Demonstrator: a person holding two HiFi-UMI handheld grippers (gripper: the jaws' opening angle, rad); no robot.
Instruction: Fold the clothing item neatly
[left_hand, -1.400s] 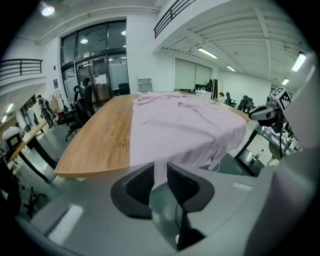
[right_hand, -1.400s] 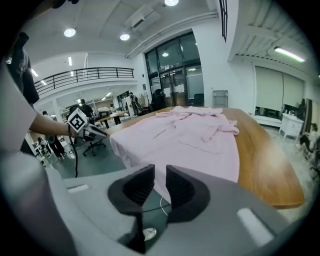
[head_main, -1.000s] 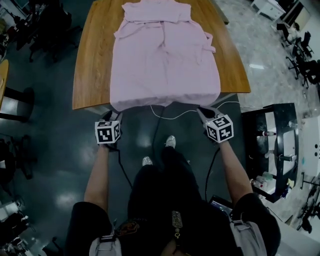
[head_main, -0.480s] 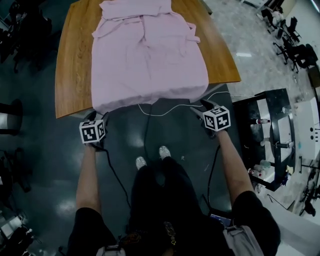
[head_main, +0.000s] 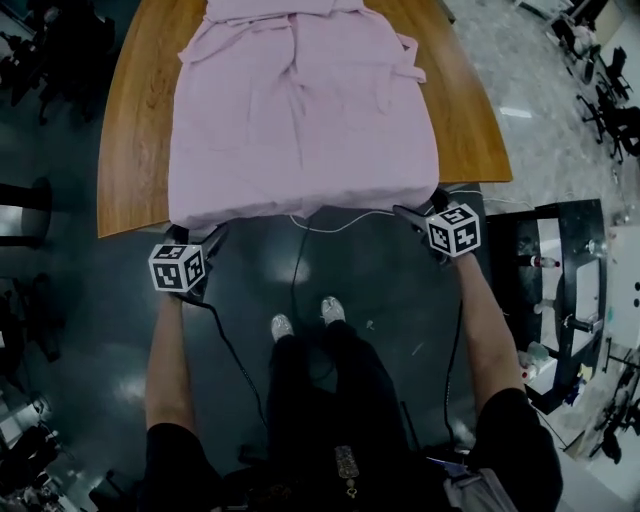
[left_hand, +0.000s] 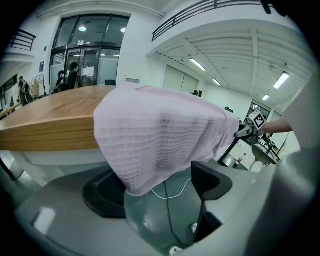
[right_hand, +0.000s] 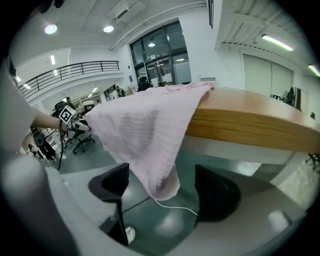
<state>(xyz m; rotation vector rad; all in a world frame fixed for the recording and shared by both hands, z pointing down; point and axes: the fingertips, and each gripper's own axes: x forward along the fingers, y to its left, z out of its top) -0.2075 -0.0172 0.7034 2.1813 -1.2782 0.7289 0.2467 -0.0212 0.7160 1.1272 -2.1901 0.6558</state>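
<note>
Left tool (head_main: 207, 240), right tool (head_main: 420, 208) just opened, pink garment (head_main: 300, 120) hem hanging ungripped between jaws

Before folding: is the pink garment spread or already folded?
Spread: pink garment lies flat along the table, its hem hanging over the near edge.

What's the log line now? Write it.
pink garment: flat on table, hem overhanging | left gripper: jaws just opened, hem between, unpinched | right gripper: same

The head view is dim, while both gripper views are bright under ceiling lights (left_hand: 199, 64), fisheye-bent and edge-blurred.
</note>
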